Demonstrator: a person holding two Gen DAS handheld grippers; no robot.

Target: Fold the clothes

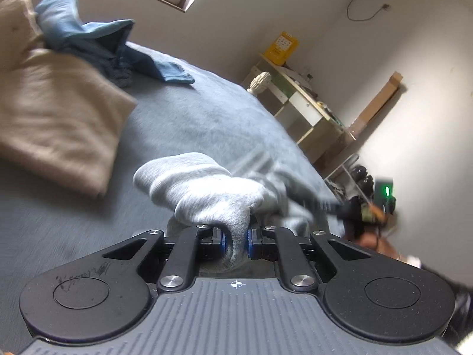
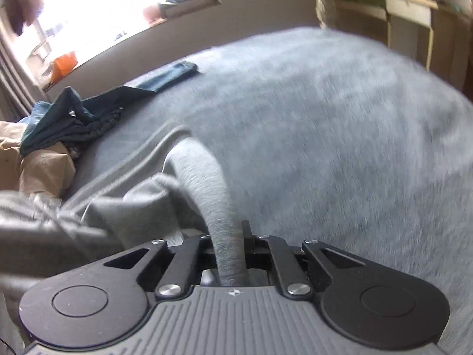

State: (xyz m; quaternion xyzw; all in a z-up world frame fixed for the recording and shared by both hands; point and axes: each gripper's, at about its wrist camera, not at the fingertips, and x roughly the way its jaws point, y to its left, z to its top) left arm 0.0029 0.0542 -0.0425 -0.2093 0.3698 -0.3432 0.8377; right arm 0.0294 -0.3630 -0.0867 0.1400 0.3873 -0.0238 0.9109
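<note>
Both tools clenched: left tool (image 1: 235, 242) and right tool (image 2: 229, 254) each pinch the soft light-grey knit garment (image 1: 207, 189); limp, light; grip edges.

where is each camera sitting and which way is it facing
Left wrist: on the left claw, looking along it over the bed toward shelves; the claw grips a grey garment, with the other claw at right.
Right wrist: on the right claw, looking over the bed toward the window; it grips grey cloth.
Shared: bed, grey garment, blue clothes.
</note>
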